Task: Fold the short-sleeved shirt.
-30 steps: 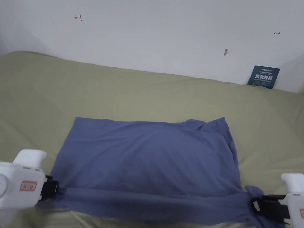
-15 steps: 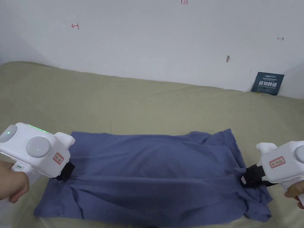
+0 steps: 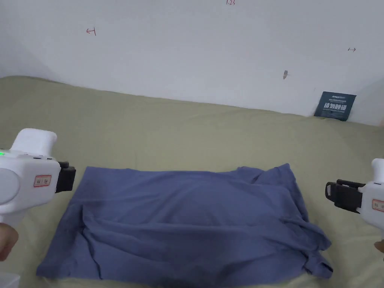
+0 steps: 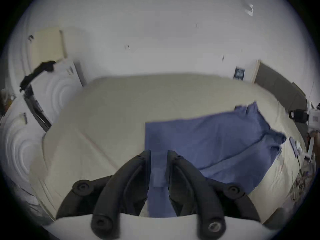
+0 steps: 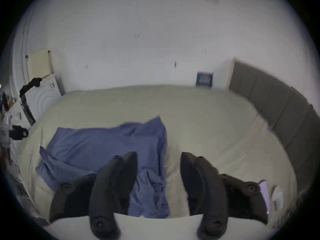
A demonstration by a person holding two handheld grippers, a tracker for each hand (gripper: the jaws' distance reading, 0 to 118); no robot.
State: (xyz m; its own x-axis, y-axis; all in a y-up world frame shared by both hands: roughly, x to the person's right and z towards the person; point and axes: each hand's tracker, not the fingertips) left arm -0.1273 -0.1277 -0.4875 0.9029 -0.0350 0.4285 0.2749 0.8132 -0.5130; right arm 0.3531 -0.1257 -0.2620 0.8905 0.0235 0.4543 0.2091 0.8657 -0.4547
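The blue short-sleeved shirt (image 3: 187, 217) lies on the bed as a wide, wrinkled rectangle, its lower part doubled over the rest. A bunched sleeve sticks out at its lower right corner (image 3: 318, 262). My left gripper (image 3: 73, 179) hovers just off the shirt's far left corner, its jaws a little apart with nothing pinched. In the left gripper view that gripper (image 4: 158, 154) looks down over the shirt's (image 4: 216, 139) left edge. My right gripper (image 3: 328, 191) is open and held off the shirt's right edge. In the right gripper view its jaws (image 5: 158, 157) stand wide apart above the shirt (image 5: 103, 145).
An olive sheet covers the bed (image 3: 187, 127), which runs to a white wall. A dark sign (image 3: 335, 106) leans on the wall at the back right. A grey headboard (image 5: 277, 105) lines the right side. A white cabinet (image 4: 57, 88) stands off the left.
Both grippers carried the shirt's near edge away from me over the rest, let go and pulled back to the sides. The shirt now lies flat, doubled over.
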